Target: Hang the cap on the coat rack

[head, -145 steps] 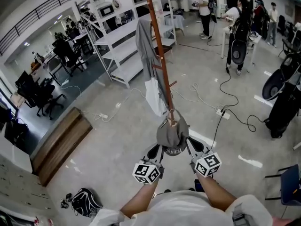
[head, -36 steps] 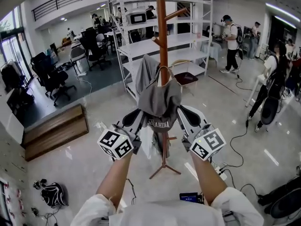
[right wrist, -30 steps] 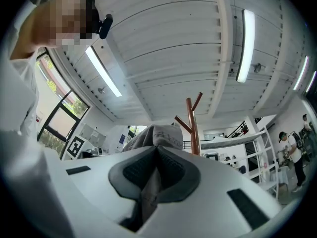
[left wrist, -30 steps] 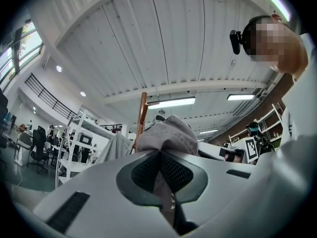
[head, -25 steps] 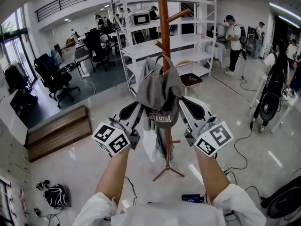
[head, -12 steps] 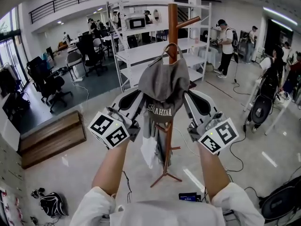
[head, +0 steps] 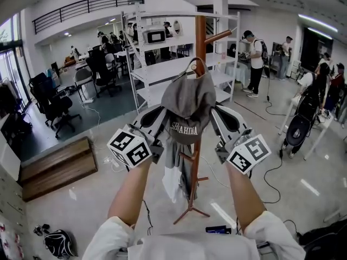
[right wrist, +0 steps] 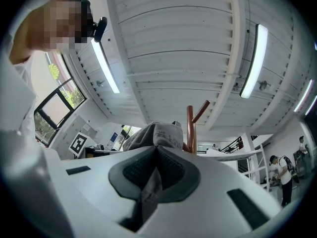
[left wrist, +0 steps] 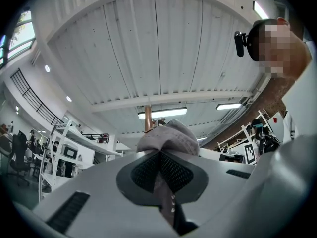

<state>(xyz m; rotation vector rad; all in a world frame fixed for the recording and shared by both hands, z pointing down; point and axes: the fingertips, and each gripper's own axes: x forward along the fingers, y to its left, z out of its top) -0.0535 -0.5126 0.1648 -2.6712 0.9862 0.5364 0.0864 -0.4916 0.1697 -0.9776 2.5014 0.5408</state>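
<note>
A grey cap (head: 188,103) with white lettering on its brim is held up in front of the brown coat rack pole (head: 200,39), just below the slanted top peg (head: 218,36). My left gripper (head: 158,122) is shut on the cap's left edge and my right gripper (head: 218,121) is shut on its right edge. In the left gripper view, cap fabric (left wrist: 167,136) is pinched in the left gripper (left wrist: 161,182), with the pole (left wrist: 147,119) behind. The right gripper view shows the cap (right wrist: 154,133) clamped in the right gripper (right wrist: 154,175), beside the pole (right wrist: 189,128) and peg (right wrist: 201,111).
A grey garment (head: 174,157) and a white bag (head: 171,184) hang lower on the rack. White shelving (head: 154,69) stands behind it. Several people stand at the right. A wooden bench (head: 51,167) and a backpack (head: 58,242) lie at the left.
Both grippers have carried the cap from low on the rack up to near the top peg. Over the last second it rose a little more and stayed close to the pole.
</note>
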